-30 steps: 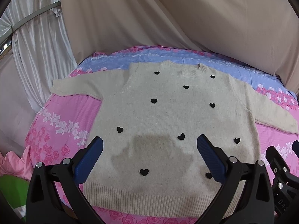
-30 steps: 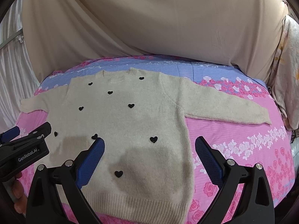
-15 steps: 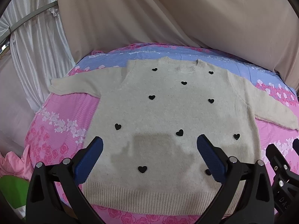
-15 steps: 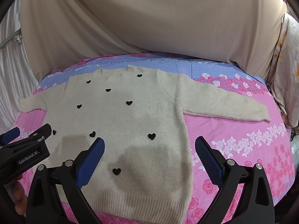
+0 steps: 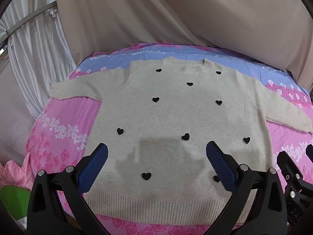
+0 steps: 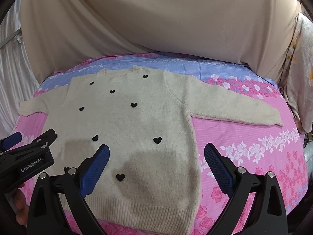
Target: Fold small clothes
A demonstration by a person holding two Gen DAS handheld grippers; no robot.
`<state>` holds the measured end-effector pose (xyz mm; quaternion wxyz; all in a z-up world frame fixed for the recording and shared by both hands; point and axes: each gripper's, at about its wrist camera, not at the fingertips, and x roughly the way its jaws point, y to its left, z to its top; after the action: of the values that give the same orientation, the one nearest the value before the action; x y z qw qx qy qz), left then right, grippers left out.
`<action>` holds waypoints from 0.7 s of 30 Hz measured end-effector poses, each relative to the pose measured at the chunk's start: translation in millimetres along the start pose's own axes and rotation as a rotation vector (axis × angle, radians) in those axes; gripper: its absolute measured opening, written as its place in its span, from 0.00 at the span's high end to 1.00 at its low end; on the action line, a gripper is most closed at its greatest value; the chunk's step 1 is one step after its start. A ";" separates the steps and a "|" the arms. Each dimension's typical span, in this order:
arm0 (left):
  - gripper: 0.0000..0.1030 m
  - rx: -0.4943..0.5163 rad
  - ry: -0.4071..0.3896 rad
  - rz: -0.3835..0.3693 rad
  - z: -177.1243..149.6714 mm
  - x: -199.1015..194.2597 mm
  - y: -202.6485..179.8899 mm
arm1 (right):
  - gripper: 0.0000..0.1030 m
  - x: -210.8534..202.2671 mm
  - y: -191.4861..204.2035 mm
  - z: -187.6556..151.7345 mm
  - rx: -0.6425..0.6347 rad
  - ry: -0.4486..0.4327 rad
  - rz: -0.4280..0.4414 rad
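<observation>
A small cream knitted sweater (image 5: 176, 117) with black hearts lies flat and face up on the bed, both sleeves spread out; it also shows in the right wrist view (image 6: 137, 121). My left gripper (image 5: 156, 154) is open and empty, held above the sweater's lower middle near the hem. My right gripper (image 6: 156, 154) is open and empty above the lower right edge of the sweater. The left gripper's body (image 6: 25, 156) shows at the left of the right wrist view.
The bed has a pink floral sheet (image 6: 254, 152) with a blue striped band (image 5: 148, 56) at the far side. Beige drapes (image 6: 156, 19) hang behind the bed. White curtains (image 5: 33, 54) hang at the left. Pink and green cloth (image 5: 11, 178) lies at the lower left.
Both grippers have drawn back and up a little, so the sweater sits slightly higher and smaller in view. The sweater has not moved.
</observation>
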<state>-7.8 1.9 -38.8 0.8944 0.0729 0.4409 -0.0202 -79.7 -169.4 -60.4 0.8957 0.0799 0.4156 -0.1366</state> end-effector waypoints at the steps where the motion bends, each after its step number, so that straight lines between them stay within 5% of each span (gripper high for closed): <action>1: 0.05 0.002 0.002 0.000 -0.2 0.4 -0.3 | 0.07 0.2 -0.6 -0.3 0.002 0.002 0.000; 21: 0.05 0.030 0.040 0.000 -8.1 7.9 -8.3 | 0.07 7.9 -11.5 -9.0 0.034 0.059 -0.001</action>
<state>-10.2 -4.9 -50.8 0.8842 0.0868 0.4583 -0.0251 -84.9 -179.4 -72.5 0.8815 0.0991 0.4394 -0.1415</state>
